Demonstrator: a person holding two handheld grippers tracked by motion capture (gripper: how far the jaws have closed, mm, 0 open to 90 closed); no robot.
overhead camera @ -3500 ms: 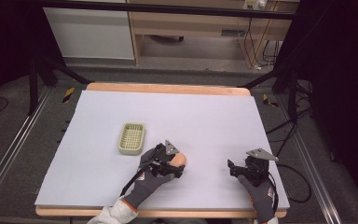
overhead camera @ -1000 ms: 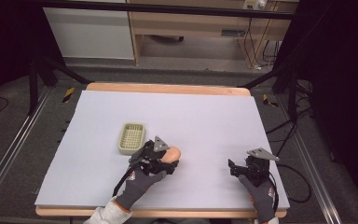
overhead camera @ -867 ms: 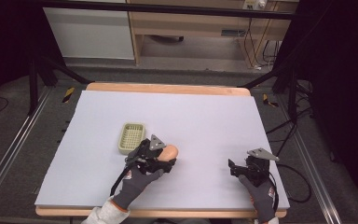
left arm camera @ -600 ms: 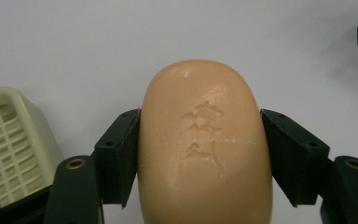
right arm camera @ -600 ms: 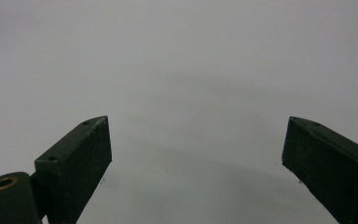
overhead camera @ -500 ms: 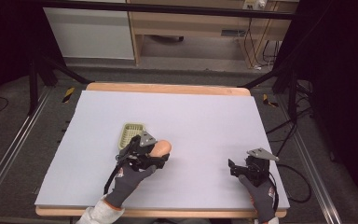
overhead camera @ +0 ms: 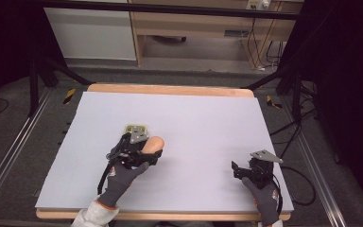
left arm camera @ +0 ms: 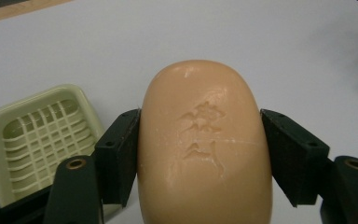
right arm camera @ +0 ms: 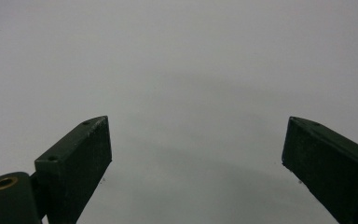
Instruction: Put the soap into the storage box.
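**Soap carried up beside the dish**

The left gripper (overhead camera: 144, 150) has the bar of soap (overhead camera: 154, 143) pinched between its two black jaws, one pad pressed flat to each long side of the bar. In the left gripper view the soap (left arm camera: 205, 144) is peach-coloured and rounded, with a stamped mark on its upper face, and it juts forward past the jaw tips. The pale green soap dish (left arm camera: 37, 135), with a grid of slots in its floor, sits just to the left of the held bar in that view.

Compared with three and a half seconds ago, the gloved left hand (overhead camera: 123, 177) has moved forward and to the left across the white table (overhead camera: 208, 123). Back then the gripper was well to the right of the dish; a second ago it had come closer; now it covers most of the dish (overhead camera: 136, 128) from above, with only the far rim peeking out. The soap is just right of that rim, off the table as far as I can tell.

The right gripper (overhead camera: 246, 170) has not shifted at all in that time. It rests near the table's front right corner, jaws spread wide, nothing between them but bare tabletop (right arm camera: 182, 70).
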